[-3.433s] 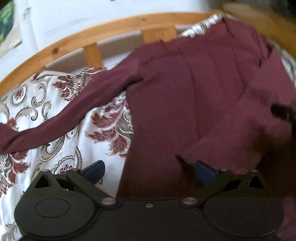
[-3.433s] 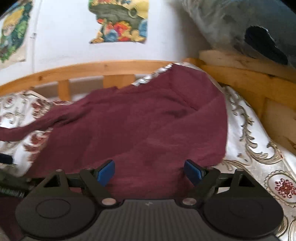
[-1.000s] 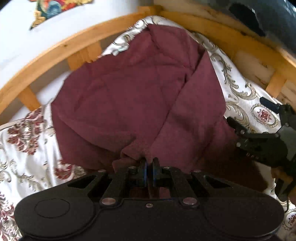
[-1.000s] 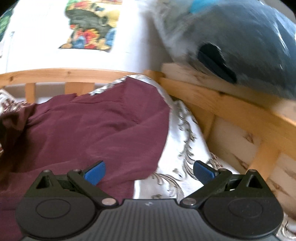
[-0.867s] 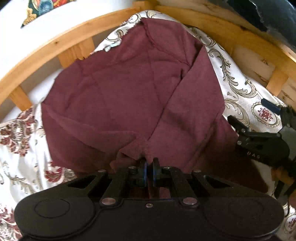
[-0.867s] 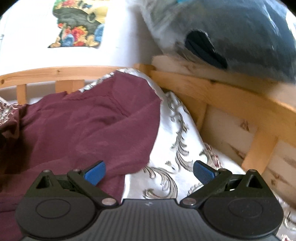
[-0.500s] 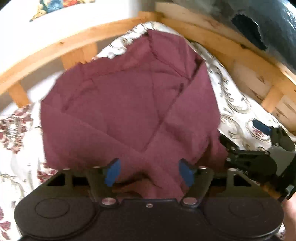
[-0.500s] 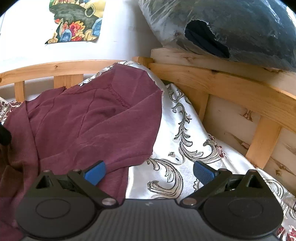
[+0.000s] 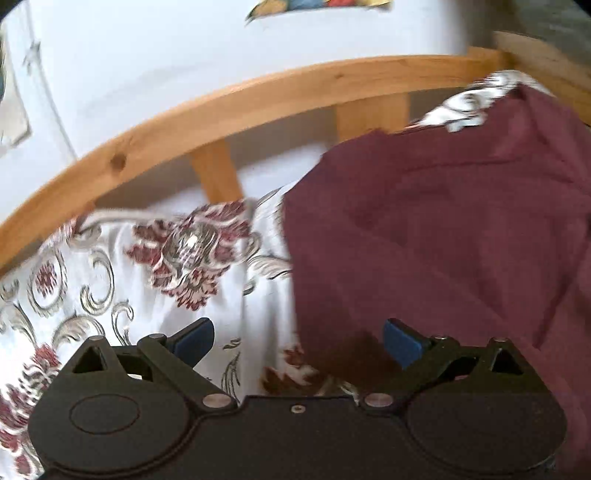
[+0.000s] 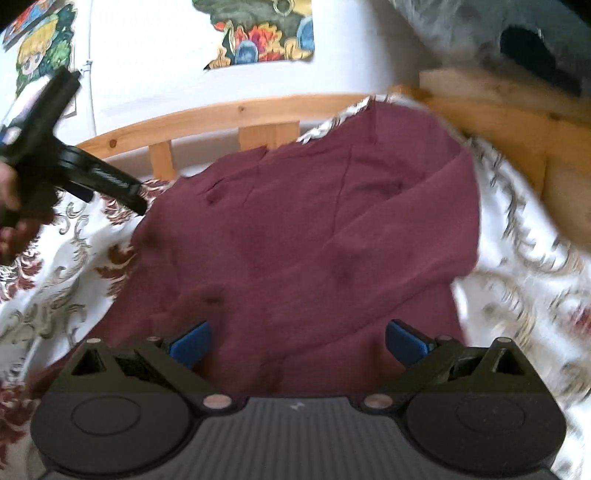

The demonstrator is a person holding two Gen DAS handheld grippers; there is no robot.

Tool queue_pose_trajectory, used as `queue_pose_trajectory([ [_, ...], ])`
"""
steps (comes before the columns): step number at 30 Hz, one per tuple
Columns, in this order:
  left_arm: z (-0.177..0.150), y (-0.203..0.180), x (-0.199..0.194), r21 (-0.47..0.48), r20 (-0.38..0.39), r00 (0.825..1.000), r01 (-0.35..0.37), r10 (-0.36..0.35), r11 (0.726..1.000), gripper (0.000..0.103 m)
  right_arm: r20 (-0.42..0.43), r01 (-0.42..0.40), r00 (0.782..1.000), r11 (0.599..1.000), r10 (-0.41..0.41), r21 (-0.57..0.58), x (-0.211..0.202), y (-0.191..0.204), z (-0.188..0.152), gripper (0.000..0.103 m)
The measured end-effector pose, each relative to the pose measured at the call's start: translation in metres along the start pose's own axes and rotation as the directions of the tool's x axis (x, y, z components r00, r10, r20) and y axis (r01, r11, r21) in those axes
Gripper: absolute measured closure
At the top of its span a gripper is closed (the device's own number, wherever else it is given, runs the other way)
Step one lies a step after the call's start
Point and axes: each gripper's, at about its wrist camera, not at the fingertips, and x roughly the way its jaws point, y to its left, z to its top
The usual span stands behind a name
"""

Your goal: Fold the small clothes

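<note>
Maroon garment (image 10: 306, 236) lay on the bed, centre of the right wrist frame, upper corner reaching toward the wooden bed rail (image 10: 229, 114). One sleeve crossed diagonally over the body, running from upper right to lower centre. In the left wrist frame the same cloth filled the right half; its left edge ran nearly straight down.

Change noted: a second earlier the left hand-held gripper (image 9: 297, 338) was clamped on a bunched fold of the garment at its near edge. Now its jaws stood wide apart, holding nothing, and it had swung left so that patterned bedspread (image 9: 122, 280) filled most of its view. The right hand-held gripper (image 10: 297, 341) was likewise wide open and empty, hovering over the garment's near hem. Judged: the sleeve fold was released and laid; next fold of the body not yet begun.

Cloth looked soft, matte, knit-like, with shallow creases. Bedspread shiny white satin with silver scrolls and dark red florals. Rail pale knotty pine. Cartoon poster (image 10: 258, 33) on the white wall at upper centre. Both frames motion-blurred.
</note>
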Motion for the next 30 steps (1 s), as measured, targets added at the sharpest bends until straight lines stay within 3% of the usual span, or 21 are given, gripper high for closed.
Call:
queue_pose_trajectory([
  [2, 0.001, 0.006, 0.015, -0.030, -0.017, 1.000, 0.004, -0.004, 1.000, 0.005, -0.032, -0.021, 0.999, 1.000, 0.021, 0.002, 0.005, 0.003, -0.004, 0.020],
  [4, 0.000, 0.010, 0.027, -0.044, -0.027, 1.000, 0.008, -0.009, 0.999, 0.005, -0.062, -0.029, 0.998, 1.000, 0.029, 0.000, 0.011, 0.006, -0.006, 0.028],
  [6, -0.001, 0.009, 0.036, -0.030, -0.031, 1.000, 0.003, -0.004, 1.000, 0.005, -0.082, -0.037, 0.996, 0.999, 0.036, -0.009, 0.015, 0.008, -0.008, 0.045],
  [8, -0.002, 0.004, 0.043, -0.004, -0.033, 0.999, -0.006, 0.006, 1.000, 0.005, -0.102, -0.055, 0.993, 0.998, 0.053, -0.016, 0.016, 0.010, -0.009, 0.070],
  [12, -0.001, -0.001, 0.047, 0.014, -0.021, 1.000, -0.012, 0.012, 1.000, 0.004, -0.111, -0.087, 0.991, 0.994, 0.080, -0.059, 0.011, 0.011, -0.004, 0.096],
  [16, 0.000, 0.000, 0.048, 0.022, -0.015, 1.000, -0.011, 0.011, 1.000, 0.004, -0.022, -0.007, 1.000, 0.985, 0.003, -0.174, -0.012, 0.009, 0.011, 0.099],
  [21, -0.001, -0.003, 0.044, 0.032, -0.009, 1.000, -0.022, 0.023, 0.999, 0.005, 0.031, 0.035, 0.999, 0.989, -0.031, -0.146, -0.017, -0.015, 0.020, 0.098],
  [24, -0.001, -0.008, 0.041, 0.038, -0.005, 0.999, -0.041, 0.041, 0.998, 0.005, -0.001, 0.077, 0.997, 0.988, -0.078, -0.136, -0.007, -0.020, 0.013, 0.083],
  [26, -0.002, -0.011, 0.038, 0.034, 0.003, 0.999, -0.041, 0.041, 0.999, 0.005, 0.006, 0.090, 0.996, 0.985, -0.090, -0.149, -0.009, -0.019, 0.011, 0.056],
  [30, -0.010, -0.017, 0.029, 0.022, 0.033, 0.999, -0.015, 0.014, 1.000, 0.003, 0.025, 0.083, 0.996, 0.984, -0.080, -0.159, -0.010, -0.015, 0.010, 0.042],
])
